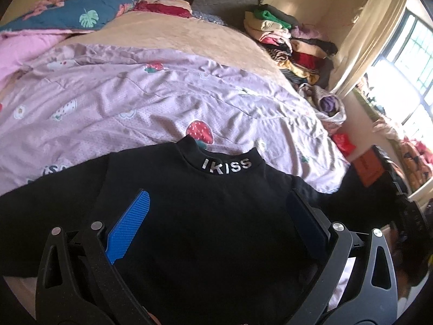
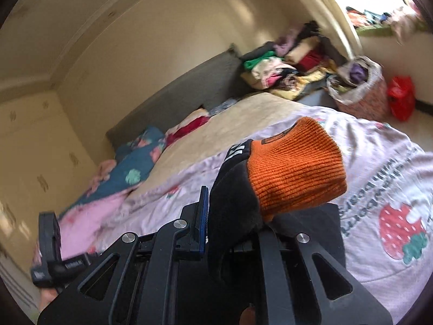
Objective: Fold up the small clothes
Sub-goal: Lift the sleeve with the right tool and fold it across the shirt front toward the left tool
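- The right wrist view is blurred, and the right gripper (image 2: pixel 232 216) is partly buried: its right-hand finger is hidden under black cloth, so only the blue-edged left finger (image 2: pixel 203 211) shows.
- That gripper is clamped on a black garment with an orange ribbed cuff (image 2: pixel 295 173); white lettering on the black part is too smeared to read, and this may be a sleeve of the sweater, though the link is out of view.
- The black sweater (image 1: pixel 205 216) lies flat on the strawberry-print quilt (image 1: pixel 151 103), collar away from the camera with silver "IKISS" on it; its lower hem is cut off behind the gripper.
- The left gripper (image 1: pixel 219 211) hangs over the sweater's chest with its jaws wide apart, holding nothing; the blue pads (image 1: pixel 130 224) are finely knurled.
- A speckled pink fabric basket (image 2: pixel 362 92) beside the bed holds crumpled purple and pale clothes.
- A stack of folded clothes (image 1: pixel 289 40) sits at the bed's far corner, near a cream curtain (image 1: pixel 365 32).
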